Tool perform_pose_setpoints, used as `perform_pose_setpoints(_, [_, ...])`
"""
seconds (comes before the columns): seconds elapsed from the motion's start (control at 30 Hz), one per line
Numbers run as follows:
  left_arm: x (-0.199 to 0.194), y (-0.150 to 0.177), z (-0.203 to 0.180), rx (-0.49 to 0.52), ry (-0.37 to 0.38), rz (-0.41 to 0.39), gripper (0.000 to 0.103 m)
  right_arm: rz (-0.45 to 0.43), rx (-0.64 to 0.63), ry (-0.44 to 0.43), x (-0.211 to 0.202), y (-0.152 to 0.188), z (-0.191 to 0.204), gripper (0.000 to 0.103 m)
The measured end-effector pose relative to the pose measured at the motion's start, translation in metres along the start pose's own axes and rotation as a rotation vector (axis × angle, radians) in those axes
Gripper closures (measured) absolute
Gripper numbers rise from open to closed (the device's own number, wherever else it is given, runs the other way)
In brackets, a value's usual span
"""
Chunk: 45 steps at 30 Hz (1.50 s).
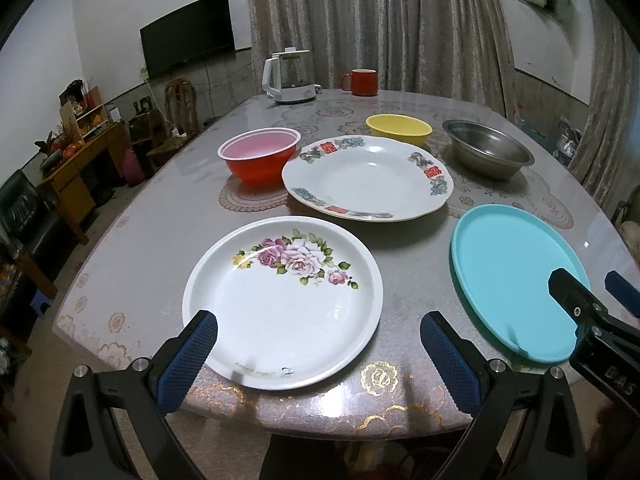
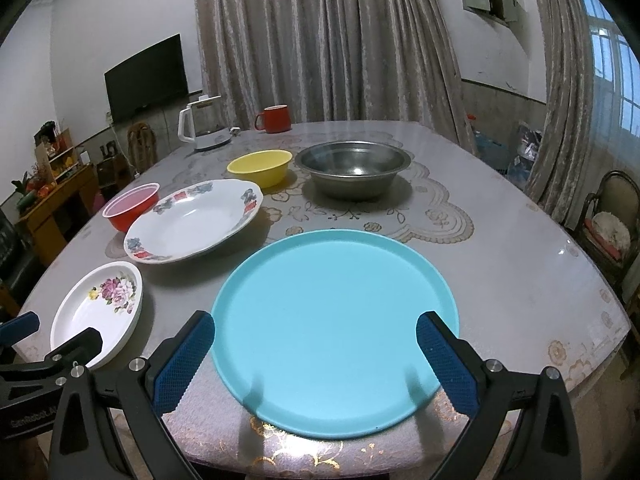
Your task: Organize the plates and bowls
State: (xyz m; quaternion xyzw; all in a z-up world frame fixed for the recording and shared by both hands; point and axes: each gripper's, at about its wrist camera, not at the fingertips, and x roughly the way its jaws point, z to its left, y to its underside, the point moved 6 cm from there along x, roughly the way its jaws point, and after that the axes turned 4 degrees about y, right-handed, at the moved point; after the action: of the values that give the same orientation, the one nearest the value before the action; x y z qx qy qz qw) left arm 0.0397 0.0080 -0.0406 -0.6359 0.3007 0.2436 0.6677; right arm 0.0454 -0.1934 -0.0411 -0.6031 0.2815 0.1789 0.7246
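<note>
Poised at the near edge of the round grey lace-patterned table (image 1: 160,240), spread and empty: left gripper (image 1: 318,344) before the white rose-printed plate (image 1: 282,304), right gripper (image 2: 316,346) before the flat turquoise plate (image 2: 334,328), probably readying pickups for stacking.

The table (image 2: 520,280) carries three plates, three bowls, a kettle (image 2: 204,126) and a mug (image 2: 274,119).
</note>
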Motion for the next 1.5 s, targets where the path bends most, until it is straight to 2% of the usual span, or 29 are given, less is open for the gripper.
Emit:
perform_pose_setpoints(1.07, [-0.009, -0.001, 0.002, -0.008, -0.005, -0.025, 0.001, -0.028, -0.031, -0.026, -0.009, -0.002, 0.010, 0.000])
perform_pose_setpoints(1.5, [-0.007, -0.001, -0.006, 0.006, 0.050, -0.007, 0.001, -0.033, -0.031, -0.024, -0.010, -0.003, 0.011, 0.000])
